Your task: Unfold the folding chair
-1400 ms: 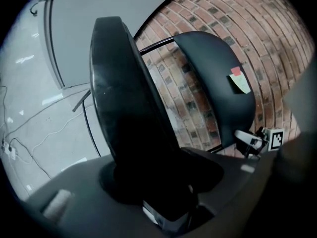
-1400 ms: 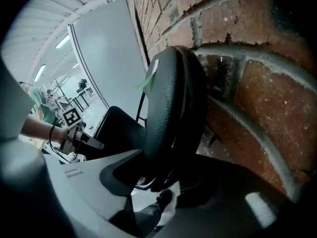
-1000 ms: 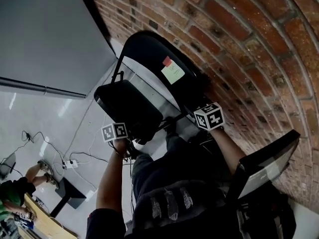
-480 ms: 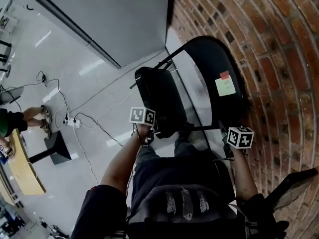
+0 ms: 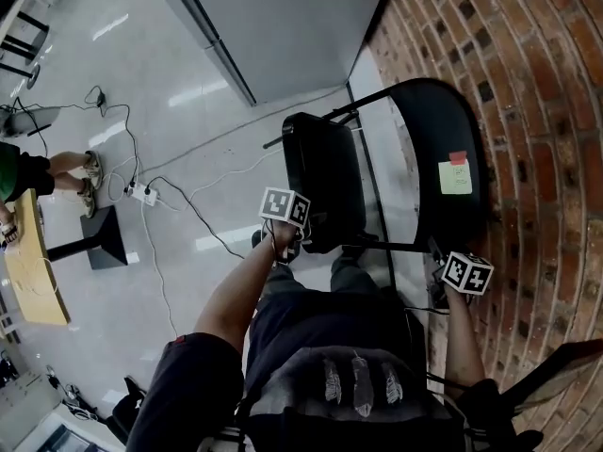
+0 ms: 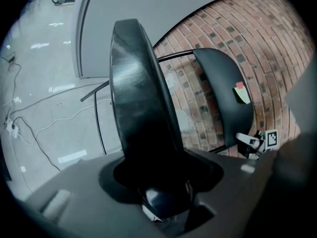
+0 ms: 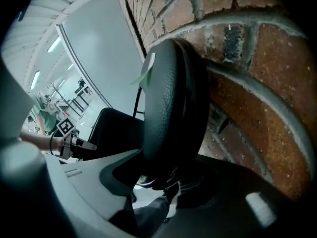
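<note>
The black folding chair stands against the brick wall, partly opened. Its padded seat [image 5: 325, 182] tilts up and away from the backrest [image 5: 438, 149], which carries a pale sticky note [image 5: 456, 175]. My left gripper [image 5: 298, 243] is shut on the seat's near edge; the left gripper view has the seat [image 6: 138, 108] rising edge-on from between the jaws [image 6: 163, 197]. My right gripper [image 5: 435, 271] is shut on the backrest's near edge, and in the right gripper view the backrest [image 7: 168, 103] fills the space between the jaws [image 7: 168, 177]. The pads themselves are hidden by the chair.
A brick wall [image 5: 546, 111] runs along the right, a grey panel [image 5: 283, 26] behind the chair. Cables and a power strip [image 5: 143, 194] lie on the glossy floor. A black stand base [image 5: 99, 238], a wooden table [image 5: 33, 271] and a seated person's legs [image 5: 57, 168] are at left. Another folded chair [image 5: 556, 370] leans at lower right.
The head view has swung round. My left gripper has drawn the seat out from the backrest, widening the gap between them. The right gripper stays on the backrest.
</note>
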Demonstrator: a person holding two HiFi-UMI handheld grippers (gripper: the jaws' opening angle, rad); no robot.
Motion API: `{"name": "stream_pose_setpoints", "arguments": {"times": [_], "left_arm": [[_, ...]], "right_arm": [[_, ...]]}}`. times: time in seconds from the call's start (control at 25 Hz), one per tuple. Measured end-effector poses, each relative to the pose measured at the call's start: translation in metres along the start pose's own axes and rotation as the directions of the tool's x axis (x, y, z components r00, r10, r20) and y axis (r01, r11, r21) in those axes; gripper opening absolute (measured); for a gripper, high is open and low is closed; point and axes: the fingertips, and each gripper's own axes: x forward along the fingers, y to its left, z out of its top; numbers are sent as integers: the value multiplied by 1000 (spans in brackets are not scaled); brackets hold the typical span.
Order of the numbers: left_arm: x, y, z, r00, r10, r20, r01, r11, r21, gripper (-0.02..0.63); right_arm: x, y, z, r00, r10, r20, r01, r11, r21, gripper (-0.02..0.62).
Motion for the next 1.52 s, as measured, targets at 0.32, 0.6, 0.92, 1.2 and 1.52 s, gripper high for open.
{"name": "stream_pose_setpoints", "arguments": {"times": [0.32,0.6,0.92,1.2,1.52], "left_arm": [[-5,16,-5,999,23,30,-22,999,-38,239],[-11,32,-13,998,29,53,-25,997,-79,242],[-17,63,-24,999,30,46,-24,992,-121,249],[-21,94,-32,997,28,68,-18,988,-150,261],[-21,108,-37,998,19,68,-8,987,-160,265]], "right_arm": [[5,-2,-3,1000,7,0,-7,1000,14,195],[10,-2,-8,1000,7,-12,-7,1000,27,198],[15,7,-15,999,-4,-50,7,998,60,198],[25,12,-24,997,12,-82,-4,996,93,198],[30,17,-27,995,13,-100,-3,995,99,199]]}}
